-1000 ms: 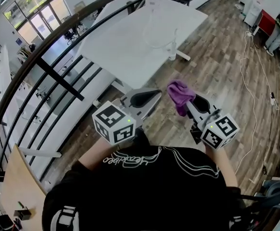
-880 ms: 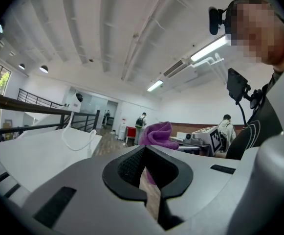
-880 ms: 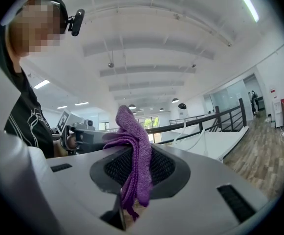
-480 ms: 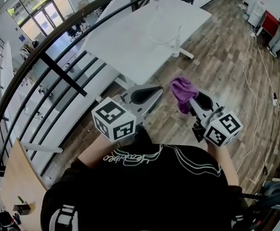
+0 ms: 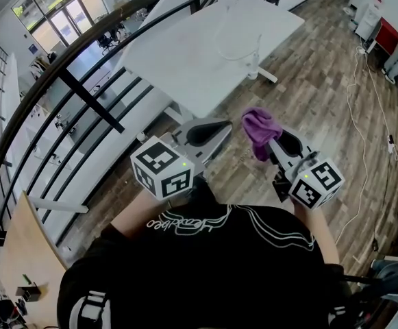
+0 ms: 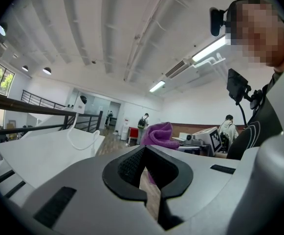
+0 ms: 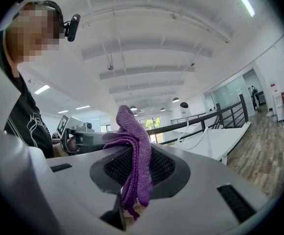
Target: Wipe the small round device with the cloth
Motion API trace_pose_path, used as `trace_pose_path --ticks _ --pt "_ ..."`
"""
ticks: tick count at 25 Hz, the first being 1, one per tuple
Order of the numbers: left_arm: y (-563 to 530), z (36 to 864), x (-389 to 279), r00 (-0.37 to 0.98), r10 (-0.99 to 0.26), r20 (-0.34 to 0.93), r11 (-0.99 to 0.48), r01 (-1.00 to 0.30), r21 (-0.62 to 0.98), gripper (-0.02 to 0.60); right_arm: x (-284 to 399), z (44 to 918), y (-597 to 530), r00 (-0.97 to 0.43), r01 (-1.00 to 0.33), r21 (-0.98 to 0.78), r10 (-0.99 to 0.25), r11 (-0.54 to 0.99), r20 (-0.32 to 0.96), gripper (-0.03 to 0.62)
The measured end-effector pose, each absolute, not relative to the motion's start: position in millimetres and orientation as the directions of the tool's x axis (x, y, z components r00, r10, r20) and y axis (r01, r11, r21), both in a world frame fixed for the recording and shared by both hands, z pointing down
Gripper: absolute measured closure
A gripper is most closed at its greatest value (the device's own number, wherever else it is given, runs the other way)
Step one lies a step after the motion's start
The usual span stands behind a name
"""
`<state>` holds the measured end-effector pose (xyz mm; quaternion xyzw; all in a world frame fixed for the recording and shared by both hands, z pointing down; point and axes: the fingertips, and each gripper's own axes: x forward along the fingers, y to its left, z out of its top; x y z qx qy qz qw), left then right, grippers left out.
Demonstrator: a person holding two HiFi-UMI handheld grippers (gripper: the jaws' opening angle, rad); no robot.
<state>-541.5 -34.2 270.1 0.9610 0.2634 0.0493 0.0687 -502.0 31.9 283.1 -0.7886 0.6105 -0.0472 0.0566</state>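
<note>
Right claw (image 7: 134,153) clamped on purple cloth (image 7: 132,126): soft napped fabric, bunched, drooping between my ribbed black pads. Left claw (image 6: 145,153) closed, empty. Small round device (image 6: 81,102), white body, dark dome, upper left of frame, on white table (image 6: 44,151), well apart.
</note>
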Motion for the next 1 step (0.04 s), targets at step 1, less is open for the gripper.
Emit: trace_pose_path --ticks 1 --pt "-33.1 270.3 -541.4 0.857 0.512 0.059 -0.853 0.498 0.157 0.574 -501.9 283.3 33.0 0.250 -0.957 -0.148 -0.968 -0.248 0.005 0.522"
